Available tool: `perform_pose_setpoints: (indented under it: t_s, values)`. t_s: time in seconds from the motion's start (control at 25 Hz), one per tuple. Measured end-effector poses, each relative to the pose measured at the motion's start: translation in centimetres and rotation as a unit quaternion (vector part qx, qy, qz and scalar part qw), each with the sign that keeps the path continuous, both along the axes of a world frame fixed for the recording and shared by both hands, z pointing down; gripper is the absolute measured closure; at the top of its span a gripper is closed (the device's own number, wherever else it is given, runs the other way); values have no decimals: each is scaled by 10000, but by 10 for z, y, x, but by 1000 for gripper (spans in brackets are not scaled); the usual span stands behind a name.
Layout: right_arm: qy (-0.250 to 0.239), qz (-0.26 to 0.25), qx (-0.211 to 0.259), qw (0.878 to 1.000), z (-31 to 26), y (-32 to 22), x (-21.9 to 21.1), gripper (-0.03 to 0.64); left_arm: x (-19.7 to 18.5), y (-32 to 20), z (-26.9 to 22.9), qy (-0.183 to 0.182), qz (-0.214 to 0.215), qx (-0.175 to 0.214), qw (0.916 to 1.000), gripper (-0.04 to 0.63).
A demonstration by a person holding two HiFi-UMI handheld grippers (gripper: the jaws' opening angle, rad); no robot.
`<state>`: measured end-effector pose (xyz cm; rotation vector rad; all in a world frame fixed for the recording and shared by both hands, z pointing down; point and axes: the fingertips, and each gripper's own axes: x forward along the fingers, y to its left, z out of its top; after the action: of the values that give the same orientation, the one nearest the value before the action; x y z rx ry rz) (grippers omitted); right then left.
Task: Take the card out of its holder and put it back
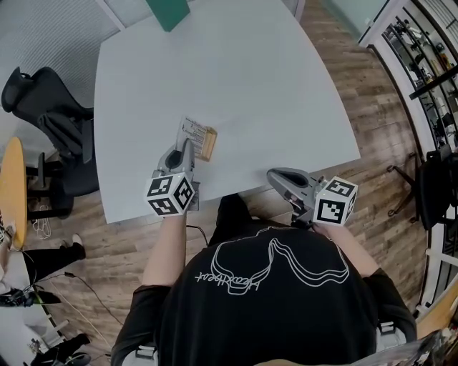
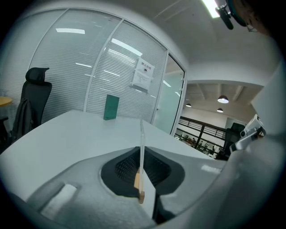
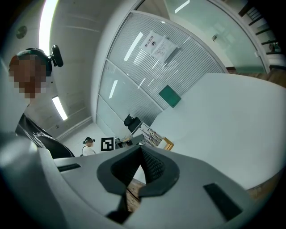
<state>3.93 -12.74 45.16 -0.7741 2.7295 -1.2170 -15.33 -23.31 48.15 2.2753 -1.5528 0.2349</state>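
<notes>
- Print on the card (image 1: 192, 131) is too small to read, and whether it sits in the holder (image 1: 207, 144) cannot be told.
- Holder: a thin clear sheet with a wooden block, seen edge-on from the left gripper view, over the smooth white table (image 1: 250, 86).
- Left gripper (image 1: 187, 150) reaches forward, its jaws clamped on that clear sheet.
- Right gripper (image 1: 275, 176) hovers at the table's near edge, jaws pressed together with nothing between them.

I can't read the print on the card (image 1: 192, 130): it's too small in the head view. My left tongs (image 1: 187, 149) cover its near edge, and the picture's top edge cuts off the green block (image 1: 169, 13).
</notes>
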Motion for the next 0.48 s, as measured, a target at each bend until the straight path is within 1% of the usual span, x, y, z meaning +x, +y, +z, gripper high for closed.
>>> perform_pose_setpoints:
  t_s: [0.16, 0.28, 0.48]
  values:
    - [55, -3, 24, 10000, -2, 11, 4, 607, -3, 6, -14, 82, -130, 185, 9997, 569]
    - [76, 17, 26, 10000, -1, 21, 9, 607, 1, 17, -25, 192, -133, 319, 9992, 569]
    - [155, -25, 35, 9999, 0, 37, 13, 607, 11, 39, -40, 386, -67, 322, 9987, 569]
